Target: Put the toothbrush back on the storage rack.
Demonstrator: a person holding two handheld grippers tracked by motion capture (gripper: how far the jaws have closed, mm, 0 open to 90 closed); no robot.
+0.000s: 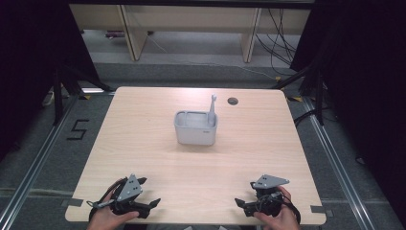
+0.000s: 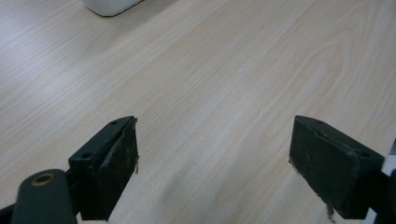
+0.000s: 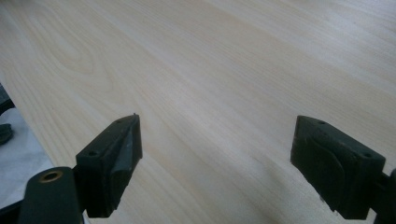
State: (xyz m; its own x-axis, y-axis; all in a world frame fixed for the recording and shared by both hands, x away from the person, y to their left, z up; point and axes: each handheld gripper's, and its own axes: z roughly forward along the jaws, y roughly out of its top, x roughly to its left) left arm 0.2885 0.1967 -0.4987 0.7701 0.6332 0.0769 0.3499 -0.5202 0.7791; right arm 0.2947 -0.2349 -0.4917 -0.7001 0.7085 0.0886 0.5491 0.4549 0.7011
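A grey rectangular container stands near the middle of the wooden table, with a slim grey utensil propped upright in its right-hand end, its handle rising well above the rim and tipping slightly away from the container's centre. A small dark grommet hole sits in the tabletop beyond the container and a little to its right. Both tools rest at the table's near edge, well apart from the container: the left gripper lies nearer than it and to its left, the right gripper nearer and to its right. Each has its jaws spread wide with nothing between them; the left gripper view shows only bare wood between the jaws and a corner of the container far ahead. Since the utensil stands on the container's right side, the right gripper looks the likelier one to reach forward and inward, closing across the upright handle from the side.
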